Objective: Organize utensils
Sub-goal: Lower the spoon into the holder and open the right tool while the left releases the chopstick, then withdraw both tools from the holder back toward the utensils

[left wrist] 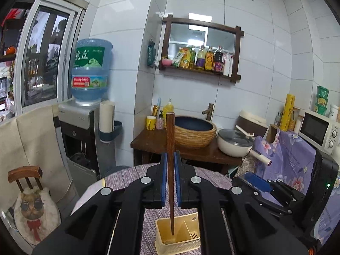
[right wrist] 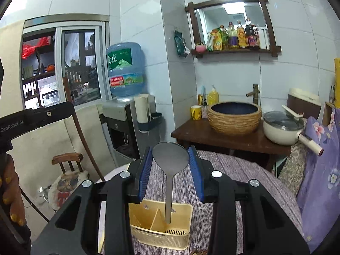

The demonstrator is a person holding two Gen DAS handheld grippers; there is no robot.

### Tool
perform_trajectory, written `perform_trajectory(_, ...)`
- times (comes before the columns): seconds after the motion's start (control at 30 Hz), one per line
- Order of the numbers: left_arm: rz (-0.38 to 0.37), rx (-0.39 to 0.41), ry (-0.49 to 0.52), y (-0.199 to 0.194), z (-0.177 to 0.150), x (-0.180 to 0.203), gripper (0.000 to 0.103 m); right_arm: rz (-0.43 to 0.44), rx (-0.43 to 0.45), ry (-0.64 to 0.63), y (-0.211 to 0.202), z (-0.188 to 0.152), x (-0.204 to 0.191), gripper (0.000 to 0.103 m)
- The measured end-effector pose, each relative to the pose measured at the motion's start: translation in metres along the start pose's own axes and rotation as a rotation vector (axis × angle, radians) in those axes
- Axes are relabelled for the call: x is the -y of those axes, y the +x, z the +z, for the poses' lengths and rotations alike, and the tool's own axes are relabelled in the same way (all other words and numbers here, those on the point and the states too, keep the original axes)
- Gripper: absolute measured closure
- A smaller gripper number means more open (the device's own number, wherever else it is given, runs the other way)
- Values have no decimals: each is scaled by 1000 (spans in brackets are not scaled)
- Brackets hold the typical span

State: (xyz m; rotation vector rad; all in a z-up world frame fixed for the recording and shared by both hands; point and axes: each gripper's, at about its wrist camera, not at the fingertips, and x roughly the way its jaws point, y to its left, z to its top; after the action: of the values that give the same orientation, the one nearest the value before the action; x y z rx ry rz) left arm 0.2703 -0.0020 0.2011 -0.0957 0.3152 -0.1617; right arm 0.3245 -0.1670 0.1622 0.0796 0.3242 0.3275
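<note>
Right now a brown wooden chopstick (left wrist: pixel 170 170) is pinched upright by the tightly closed left gripper (left wrist: pixel 170 163), and a grey spoon (right wrist: pixel 170 165) is held by its bowl between the right gripper (right wrist: pixel 170 159) pads, both hanging over the yellow holder (right wrist: pixel 161 223) on the purple tablecloth (right wrist: pixel 233 180).

Blue water bottle (left wrist: pixel 91 72) upside down on a grey dispenser (left wrist: pixel 78 116). Wood-framed wall shelf (left wrist: pixel 201 48) holds sauce bottles (left wrist: pixel 209 58). Woven basin (right wrist: pixel 234 116) on a dark wooden stand (right wrist: pixel 223 140), brass tap (right wrist: pixel 254 93) behind. White lidded pot (right wrist: pixel 282 129) beside it. Microwave (left wrist: pixel 318 129) at right. Small chair with cat cushion (left wrist: pixel 35 210).
</note>
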Motion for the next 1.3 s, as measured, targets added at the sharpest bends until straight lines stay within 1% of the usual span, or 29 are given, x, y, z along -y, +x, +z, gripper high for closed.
perform_trajectory(0.1, 20, -33, -9, 21, -24, -1, 95, -1, -38, 9, 17, -22, 4, 67)
perform_trajectory(0.2, 15, -85, -29, 37, -45, -5, 95, -2, -63, -1, 28, -42, 4, 67)
perform_trajectory(0.3, 17, -128, -32, 48, -63, -6, 95, -14, -87, -21, 36, -59, 0, 67)
perform_trajectory(0.4, 22, -154, -39, 55, -75, -8, 95, -19, -112, -24, 44, -73, 1, 67)
perform_trajectory(0.6, 25, -201, -44, 68, -89, -10, 95, -29, -138, -24, 51, -90, 3, 67)
perform_trajectory(0.77, 33, -224, -55, 74, -95, -12, 95, -53, -132, -30, 53, -96, 7, 67)
perform_trajectory(0.87, 33, -225, -62, 74, -96, -13, 95, -47, -142, -17, 55, -98, 11, 67)
perform_trajectory(0.9, 31, -220, -66, 73, -96, -14, 95, -43, -141, -6, 55, -99, 13, 66)
perform_trajectory(0.93, 27, -215, -70, 70, -95, -15, 95, -41, -138, 0, 55, -99, 14, 60)
perform_trajectory(0.97, 26, -213, -73, 69, -95, -15, 93, -41, -134, 4, 54, -99, 15, 56)
perform_trajectory(1.0, 23, -210, -75, 66, -95, -15, 84, -43, -125, 10, 51, -99, 17, 46)
perform_trajectory(1.03, 17, -202, -77, 62, -95, -15, 77, -46, -114, 14, 48, -99, 18, 42)
perform_trajectory(1.07, 13, -191, -77, 58, -95, -15, 60, -44, -104, 14, 44, -98, 18, 42)
perform_trajectory(1.1, 11, -171, -77, 50, -95, -16, 49, -44, -96, 8, 40, -98, 17, 42)
perform_trajectory(1.13, 11, -155, -74, 45, -96, -16, 45, -46, -88, 1, 35, -98, 16, 42)
perform_trajectory(1.17, 14, -142, -68, 39, -97, -15, 38, -49, -81, -2, 29, -99, 16, 42)
perform_trajectory(1.2, 16, -133, -61, 33, -98, -15, 30, -53, -75, -2, 24, -99, 15, 39)
perform_trajectory(1.23, 19, -125, -56, 26, -101, -16, 25, -63, -69, -2, 17, -100, 14, 36)
perform_trajectory(1.27, 22, -120, -53, 22, -104, -17, 17, -74, -69, -3, 10, -102, 14, 33)
perform_trajectory(1.3, 26, -118, -50, 15, -108, -18, 13, -82, -71, -4, 3, -104, 14, 31)
